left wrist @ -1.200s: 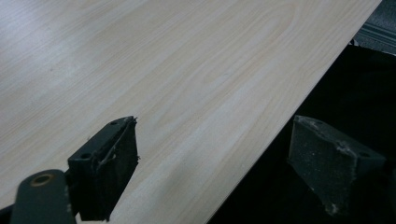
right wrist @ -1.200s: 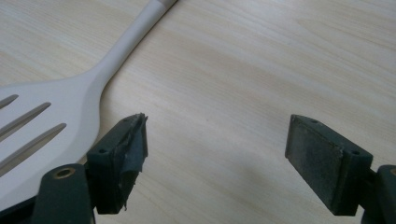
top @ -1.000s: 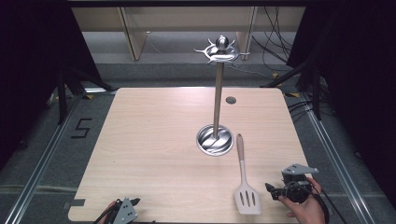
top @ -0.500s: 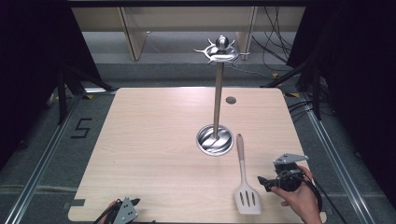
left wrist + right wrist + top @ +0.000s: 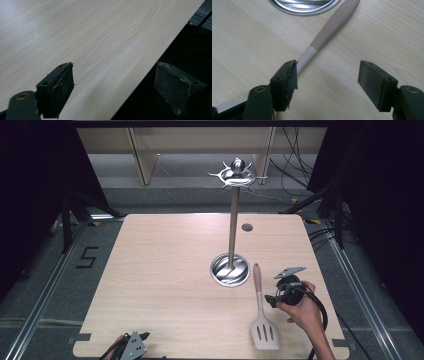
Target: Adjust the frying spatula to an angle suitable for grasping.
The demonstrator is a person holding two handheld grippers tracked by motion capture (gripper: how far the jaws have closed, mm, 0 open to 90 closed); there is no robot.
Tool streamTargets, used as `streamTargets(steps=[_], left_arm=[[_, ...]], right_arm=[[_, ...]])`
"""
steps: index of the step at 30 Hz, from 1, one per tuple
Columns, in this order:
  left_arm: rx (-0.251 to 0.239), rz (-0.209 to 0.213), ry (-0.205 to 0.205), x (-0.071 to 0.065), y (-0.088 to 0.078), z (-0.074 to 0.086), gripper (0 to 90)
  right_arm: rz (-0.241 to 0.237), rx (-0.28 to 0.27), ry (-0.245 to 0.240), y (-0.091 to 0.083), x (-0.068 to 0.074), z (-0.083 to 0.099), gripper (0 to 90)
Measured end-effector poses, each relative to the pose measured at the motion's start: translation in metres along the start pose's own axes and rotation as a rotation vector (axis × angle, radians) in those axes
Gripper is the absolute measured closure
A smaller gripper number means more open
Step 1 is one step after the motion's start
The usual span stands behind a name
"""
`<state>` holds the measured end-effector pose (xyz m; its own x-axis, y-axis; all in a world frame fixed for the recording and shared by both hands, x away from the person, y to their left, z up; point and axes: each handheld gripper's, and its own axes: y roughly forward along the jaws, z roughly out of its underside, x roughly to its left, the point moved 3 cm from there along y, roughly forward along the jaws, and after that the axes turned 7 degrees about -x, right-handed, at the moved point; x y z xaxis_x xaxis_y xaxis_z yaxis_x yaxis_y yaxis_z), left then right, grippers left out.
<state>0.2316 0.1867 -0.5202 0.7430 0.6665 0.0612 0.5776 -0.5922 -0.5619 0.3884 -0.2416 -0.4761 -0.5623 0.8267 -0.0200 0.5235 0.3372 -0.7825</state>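
Surroundings: dark curtains at both sides, grey floor with metal rails, cables trailing behind the far edge, a floor mark shaped like a 5 at the left
Table (image 5: 165, 285): pale wood-grain top with rounded corners and a small dark round hole (image 5: 247, 227) near its far right side
Stand (image 5: 233, 220): an upright metal pole on a round shiny base (image 5: 229, 270), right of the table's middle, with a ring of hooks and a knob at the top; nothing hangs on the hooks
Spatula (image 5: 261, 310): lies flat on the table just right of the stand's base, its pinkish handle (image 5: 334, 25) pointing toward the base with the tip near its rim, its pale slotted blade (image 5: 264, 334) toward the near edge
Right gripper (image 5: 274, 299): held in a hand (image 5: 302, 312) at the near right, just beside the spatula's handle and pointing at it from the right; in the right gripper view the handle runs past the inner edge of the left jaw, partly hidden behind it
Right jaws: apart, having just been closing; only the left jaw is near the handle, the wide gap between the pads shows bare wood, and neither pad presses on the handle
Left gripper (image 5: 142, 336): low at the near left corner of the table, its grey plate on top
Left jaws: spread wide, nothing between them; one hangs over the table's edge and the other over the dark beyond it
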Motion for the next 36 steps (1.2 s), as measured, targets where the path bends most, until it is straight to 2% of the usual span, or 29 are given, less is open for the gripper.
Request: streamTargets(steps=[3, 4, 5, 8, 9, 10, 11, 12, 13, 14, 15, 16, 18, 19, 20, 21, 22, 23, 24, 25, 26, 27, 29, 30, 31, 32, 33, 36], left_arm=[[0.006, 0.004, 0.008, 0.0, 0.0, 0.0, 15.0], [0.023, -0.011, 0.032, 0.002, -0.001, 0.0, 15.0], [0.013, -0.007, 0.013, 0.001, 0.0, 0.001, 15.0], [0.012, -0.012, 0.012, 0.001, 0.001, 0.001, 15.0], [0.005, -0.009, 0.038, 0.003, 0.0, 0.0, 15.0], [0.017, -0.008, 0.039, 0.004, -0.001, 0.0, 15.0], [0.015, -0.001, 0.001, 0.002, 0.0, 0.0, 15.0], [0.012, -0.009, 0.005, 0.002, 0.0, 0.0, 15.0], [0.021, -0.019, 0.016, 0.003, 0.0, 0.0, 15.0], [0.009, -0.01, 0.017, 0.003, 0.0, 0.0, 15.0], [-0.001, -0.008, 0.04, 0.004, -0.002, -0.001, 15.0], [-0.005, -0.008, 0.014, 0.002, -0.001, -0.001, 15.0], [-0.011, 0.003, 0.006, 0.001, -0.002, -0.001, 15.0], [0.011, 0.0, 0.04, 0.003, -0.003, -0.002, 15.0], [0.011, 0.0, 0.04, 0.003, -0.003, -0.002, 15.0], [0.004, -0.018, 0.021, 0.002, -0.002, -0.001, 15.0], [0.008, -0.01, 0.02, 0.002, -0.002, -0.001, 15.0], [0.008, -0.006, 0.043, 0.003, -0.003, -0.002, 15.0], [0.008, -0.006, 0.043, 0.003, -0.003, -0.002, 15.0], [-0.001, -0.02, 0.018, 0.002, -0.002, -0.001, 15.0], [-0.012, -0.007, 0.002, 0.001, -0.002, -0.002, 15.0], [-0.003, -0.003, -0.004, 0.001, -0.003, -0.002, 15.0], [-0.009, -0.009, 0.008, 0.002, -0.002, -0.002, 15.0], [-0.006, -0.007, 0.015, 0.003, -0.003, -0.002, 15.0], [-0.016, -0.013, 0.005, 0.002, -0.002, -0.002, 15.0], [-0.014, -0.007, -0.003, 0.001, -0.003, -0.002, 15.0], [-0.01, -0.006, 0.03, 0.003, -0.003, -0.003, 15.0], [-0.018, -0.005, 0.024, 0.003, -0.002, -0.002, 15.0]], right_arm=[[-0.01, 0.026, -0.001, 0.008, 0.001, -0.006, 33.8], [-0.014, 0.036, 0.003, 0.011, 0.002, -0.007, 34.6], [-0.021, 0.041, 0.012, 0.016, 0.001, -0.009, 34.6], [-0.027, 0.059, 0.009, 0.023, 0.0, -0.012, 35.5], [-0.029, 0.062, -0.004, 0.027, 0.0, -0.013, 36.1], [-0.029, 0.079, 0.005, 0.03, 0.001, -0.014, 36.8], [-0.038, 0.099, 0.039, 0.032, 0.004, -0.014, 37.2], [-0.041, 0.104, 0.02, 0.038, 0.002, -0.019, 37.6], [-0.04, 0.109, 0.021, 0.04, 0.003, -0.02, 37.5], [-0.042, 0.127, 0.046, 0.042, 0.006, -0.021, 37.5], [-0.038, 0.132, 0.021, 0.043, 0.006, -0.024, 38.0], [-0.036, 0.139, 0.016, 0.044, 0.007, -0.026, 38.9], [-0.029, 0.146, 0.026, 0.046, 0.008, -0.029, 39.8], [-0.025, 0.164, 0.021, 0.048, 0.007, -0.031, 39.9], [-0.025, 0.164, 0.021, 0.048, 0.007, -0.031, 39.9], [-0.027, 0.189, 0.015, 0.051, 0.005, -0.031, 40.1], [-0.027, 0.189, 0.015, 0.051, 0.005, -0.031, 40.1], [-0.045, 0.199, 0.038, 0.055, 0.006, -0.032, 40.6], [-0.045, 0.199, 0.038, 0.055, 0.006, -0.032, 40.6], [-0.046, 0.193, 0.02, 0.056, 0.004, -0.032, 40.7], [-0.052, 0.213, 0.035, 0.057, 0.006, -0.032, 41.1], [-0.054, 0.207, 0.03, 0.058, 0.005, -0.032, 41.8], [-0.056, 0.219, 0.039, 0.058, 0.005, -0.032, 42.3], [-0.052, 0.217, 0.028, 0.06, 0.003, -0.031, 42.8], [-0.056, 0.249, 0.058, 0.059, 0.004, -0.031, 43.6], [-0.063, 0.235, 0.03, 0.061, 0.002, -0.031, 44.3], [-0.065, 0.253, 0.038, 0.063, 0.002, -0.031, 45.6], [-0.078, 0.247, 0.014, 0.066, -0.001, -0.033, 48.1]])
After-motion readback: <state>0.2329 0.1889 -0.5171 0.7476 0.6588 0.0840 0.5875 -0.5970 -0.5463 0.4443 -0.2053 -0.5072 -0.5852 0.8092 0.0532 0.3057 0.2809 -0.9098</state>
